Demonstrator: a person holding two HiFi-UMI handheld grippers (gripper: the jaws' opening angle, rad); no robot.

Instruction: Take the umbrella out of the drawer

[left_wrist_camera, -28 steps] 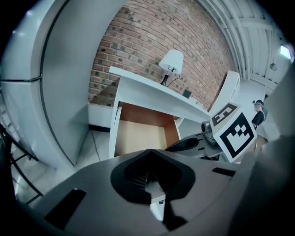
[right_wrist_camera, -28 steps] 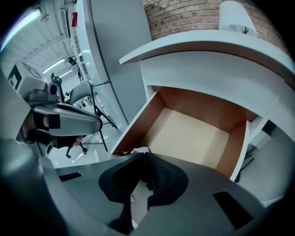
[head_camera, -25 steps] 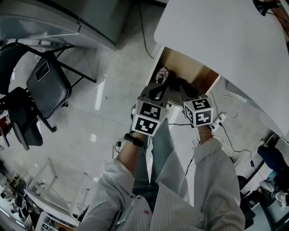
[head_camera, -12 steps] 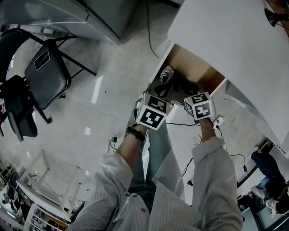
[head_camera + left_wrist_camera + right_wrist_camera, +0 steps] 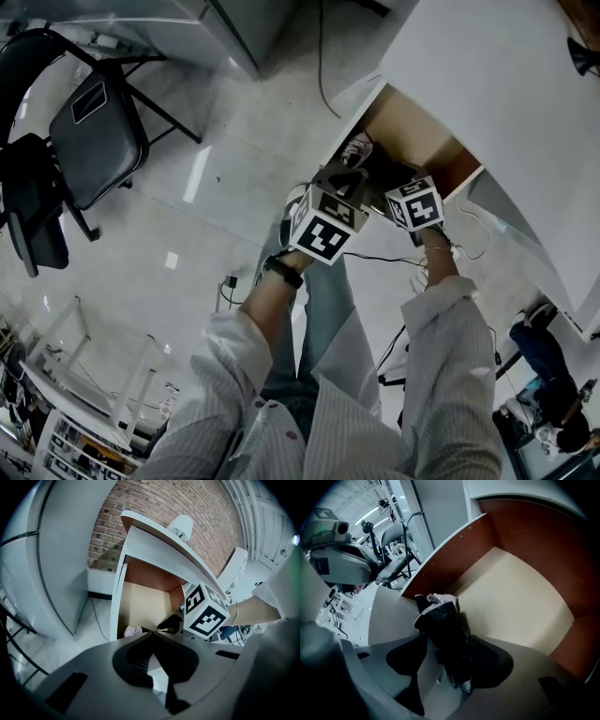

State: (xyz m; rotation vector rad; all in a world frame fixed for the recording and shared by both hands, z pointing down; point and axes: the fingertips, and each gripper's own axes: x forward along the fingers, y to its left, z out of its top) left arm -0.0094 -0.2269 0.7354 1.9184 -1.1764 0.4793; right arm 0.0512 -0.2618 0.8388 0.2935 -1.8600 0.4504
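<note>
One folded black umbrella (image 5: pixel 443 634) in the open drawer (image 5: pixel 511 592). Lies lengthwise on the beige drawer floor, close to a reddish-brown side wall, with a pale crumpled bit (image 5: pixel 438 598) at its far end; cannot tell whether part of it or a separate scrap. Straddled at the near end by the right hand-held gripper (image 5: pixel 449 663): jaws spread wide, having just been opening, one on each side of the umbrella, neither seen pressing on it. Aimed steeply down into the drawer, marker cube (image 5: pixel 415 203) uppermost in the head view. Just left of that, the left hand-held gripper (image 5: pixel 151 635) at the drawer's near edge, jaws pressed together at the tips with nothing between them. Pointed toward the drawer mouth, with the right hand-held gripper and a bare wrist just to its right in the left gripper view. Above the drawer, a white worktop (image 5: pixel 487 75), spreading right and far. Behind it in the left gripper view, a brick wall (image 5: pixel 154 503). Nearer in the head view, striped sleeves (image 5: pixel 450 375), blue trouser legs (image 5: pixel 323 309) between them, and a dark watch (image 5: pixel 281 270) on the left wrist. Under all that, pale floor (image 5: pixel 216 216) with thin cables (image 5: pixel 394 258) near the drawer. Well off to the left, a dark folding chair (image 5: pixel 98 141) beside a grey cabinet (image 5: pixel 244 28).
</note>
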